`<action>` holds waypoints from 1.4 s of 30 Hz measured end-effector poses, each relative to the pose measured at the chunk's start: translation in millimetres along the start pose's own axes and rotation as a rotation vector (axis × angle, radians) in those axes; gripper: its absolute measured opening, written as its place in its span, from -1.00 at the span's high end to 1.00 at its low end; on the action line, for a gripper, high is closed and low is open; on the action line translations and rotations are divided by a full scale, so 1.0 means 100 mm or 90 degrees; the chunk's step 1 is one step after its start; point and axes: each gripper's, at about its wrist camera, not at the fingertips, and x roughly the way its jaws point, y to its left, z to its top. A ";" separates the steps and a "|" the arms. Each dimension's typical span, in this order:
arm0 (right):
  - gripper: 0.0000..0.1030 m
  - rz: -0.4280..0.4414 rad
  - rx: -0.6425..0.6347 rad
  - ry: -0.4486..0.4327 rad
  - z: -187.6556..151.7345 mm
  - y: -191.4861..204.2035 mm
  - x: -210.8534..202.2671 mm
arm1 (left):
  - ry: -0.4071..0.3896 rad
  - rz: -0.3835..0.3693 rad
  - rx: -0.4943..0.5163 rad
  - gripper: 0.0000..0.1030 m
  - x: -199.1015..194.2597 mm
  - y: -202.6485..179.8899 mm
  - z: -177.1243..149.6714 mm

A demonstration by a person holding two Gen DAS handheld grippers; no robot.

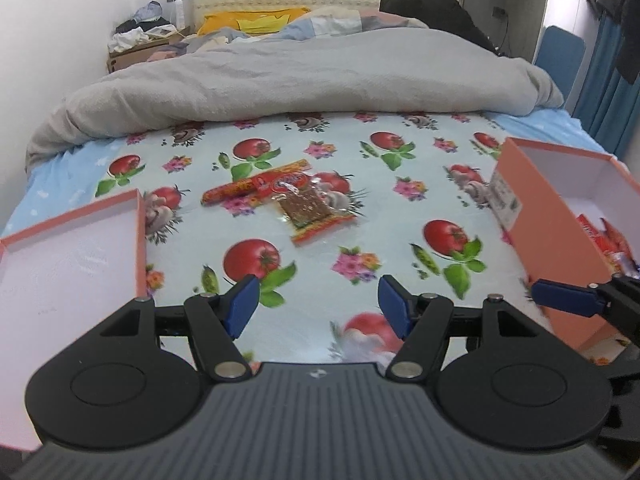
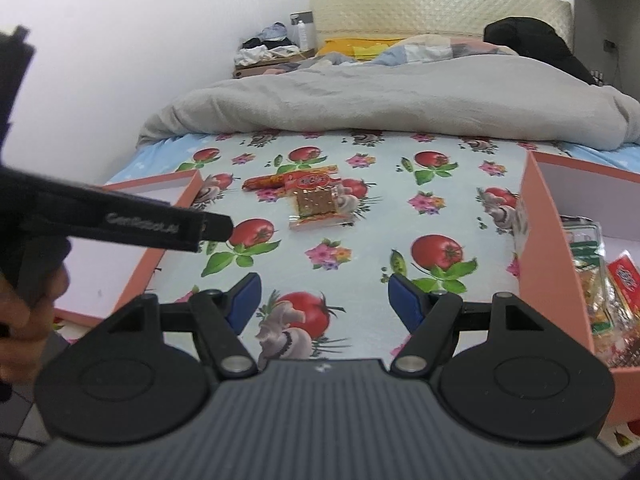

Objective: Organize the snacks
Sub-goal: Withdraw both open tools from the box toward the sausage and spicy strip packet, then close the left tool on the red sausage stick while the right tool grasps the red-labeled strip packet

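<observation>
Two snacks lie mid-cloth: a long red sausage stick (image 1: 248, 186) (image 2: 276, 181) and a clear pack with a brown square snack (image 1: 310, 210) (image 2: 316, 204) overlapping its right end. My left gripper (image 1: 314, 306) is open and empty, above the cloth well short of them. My right gripper (image 2: 324, 304) is open and empty too, also short of the snacks. An empty pink box (image 1: 142, 240) (image 2: 176, 222) lies at the left. A pink box (image 1: 560, 240) (image 2: 548, 260) at the right holds several snack packs (image 2: 600, 288).
The tomato-print cloth (image 1: 400, 240) covers the foot of a bed. A rumpled grey duvet (image 1: 300, 84) lies behind it. The right gripper's blue finger (image 1: 560, 294) shows at the left wrist view's right edge. The left gripper's body (image 2: 120, 220) crosses the right wrist view's left side.
</observation>
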 end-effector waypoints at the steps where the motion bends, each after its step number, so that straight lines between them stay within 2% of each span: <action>1: -0.40 0.002 -0.004 0.002 0.02 0.01 0.04 | 0.004 0.003 0.000 -0.37 0.05 0.04 0.02; 13: -0.40 0.019 -0.019 0.035 0.22 0.06 0.75 | 0.053 0.013 0.014 -0.37 0.74 0.47 0.26; 21: -0.41 0.035 -0.031 0.048 0.45 0.09 1.40 | 0.090 0.017 0.097 -0.37 1.37 0.74 0.62; 24: -0.63 0.032 -0.039 0.050 0.55 0.08 1.65 | 0.105 0.002 0.111 -0.37 1.64 0.85 0.76; 27: -0.67 0.024 -0.048 0.052 0.64 0.08 1.88 | 0.110 0.000 0.132 -0.37 1.87 0.94 0.91; 30: -0.72 0.040 -0.055 0.060 0.71 0.09 2.11 | 0.120 -0.011 0.156 -0.37 2.10 1.04 1.03; 36: -0.73 0.014 -0.088 0.081 0.73 0.16 2.58 | 0.130 -0.029 0.188 -0.37 2.48 1.18 1.18; 38: -0.73 0.007 -0.092 0.086 0.73 0.15 2.71 | 0.133 -0.038 0.203 -0.31 2.58 1.19 1.19; 42: -0.73 0.029 -0.078 0.093 0.74 0.09 2.88 | 0.126 -0.044 0.245 -0.30 2.71 1.16 1.17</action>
